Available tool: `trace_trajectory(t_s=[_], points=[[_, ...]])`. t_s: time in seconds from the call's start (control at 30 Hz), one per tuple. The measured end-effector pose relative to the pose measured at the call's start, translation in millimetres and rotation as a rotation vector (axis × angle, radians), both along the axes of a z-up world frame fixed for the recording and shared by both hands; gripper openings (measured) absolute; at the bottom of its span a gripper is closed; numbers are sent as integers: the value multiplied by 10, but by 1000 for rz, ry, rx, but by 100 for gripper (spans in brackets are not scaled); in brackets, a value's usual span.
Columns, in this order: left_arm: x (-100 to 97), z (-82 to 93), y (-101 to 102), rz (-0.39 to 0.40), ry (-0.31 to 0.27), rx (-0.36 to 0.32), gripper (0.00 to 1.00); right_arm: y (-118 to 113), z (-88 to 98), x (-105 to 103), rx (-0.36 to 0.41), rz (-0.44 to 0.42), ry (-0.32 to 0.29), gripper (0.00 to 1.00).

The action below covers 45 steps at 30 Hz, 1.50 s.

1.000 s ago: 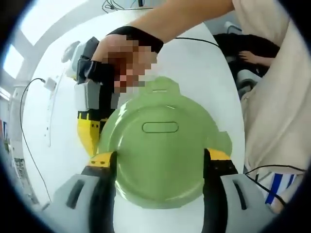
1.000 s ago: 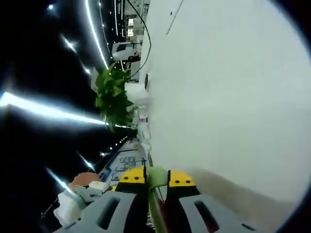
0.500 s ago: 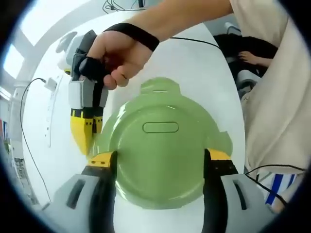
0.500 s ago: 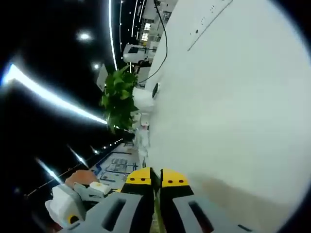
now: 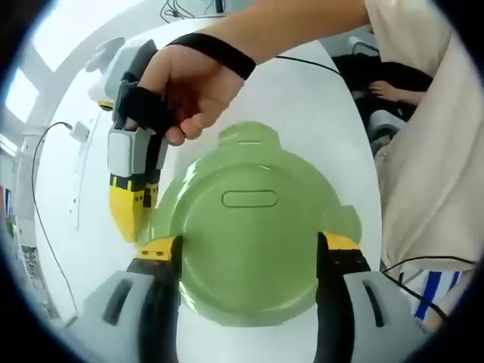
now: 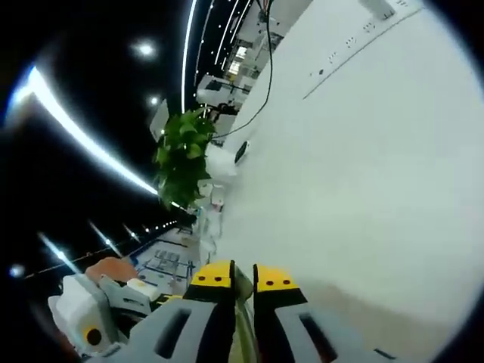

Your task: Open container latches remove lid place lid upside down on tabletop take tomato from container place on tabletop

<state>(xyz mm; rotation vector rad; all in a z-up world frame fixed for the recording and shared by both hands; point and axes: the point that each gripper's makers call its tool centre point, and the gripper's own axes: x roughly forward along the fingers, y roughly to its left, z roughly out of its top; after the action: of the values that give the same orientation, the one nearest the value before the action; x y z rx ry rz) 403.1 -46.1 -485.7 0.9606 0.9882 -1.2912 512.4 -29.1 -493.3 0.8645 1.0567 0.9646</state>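
1. The left tongs clasp the green container lid from both sides, steadying it on the white worktop.
2. Just beyond, the right tongs, nearly closed and empty, sit at the lid's left edge.
3. The latch-opening step seems to be in hand; next, they should probably catch a latch tab.

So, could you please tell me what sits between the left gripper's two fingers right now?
In the left gripper view, the green lid spans the gap between the left gripper fingers, lying over the white tabletop.
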Motion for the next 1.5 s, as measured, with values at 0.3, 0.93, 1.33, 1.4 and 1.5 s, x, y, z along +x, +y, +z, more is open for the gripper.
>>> trace_trajectory(t_s=[0.3, 0.93, 1.33, 1.4, 1.5], points=[[1, 5, -2, -1, -1, -7, 64, -3, 29, 57, -2, -24, -19, 8], [14, 52, -3, 33, -14, -138, 65, -36, 172, 29, -6, -73, -77, 10], [52, 336, -94, 73, -73, -348, 66, -181, 386, 25, -3, -134, -132, 10], [70, 415, -74, 91, -91, -389, 66, -215, 436, 18, -2, -146, -143, 10], [100, 525, -10, 120, -122, -448, 66, -263, 538, -12, -7, -153, -173, 10]])
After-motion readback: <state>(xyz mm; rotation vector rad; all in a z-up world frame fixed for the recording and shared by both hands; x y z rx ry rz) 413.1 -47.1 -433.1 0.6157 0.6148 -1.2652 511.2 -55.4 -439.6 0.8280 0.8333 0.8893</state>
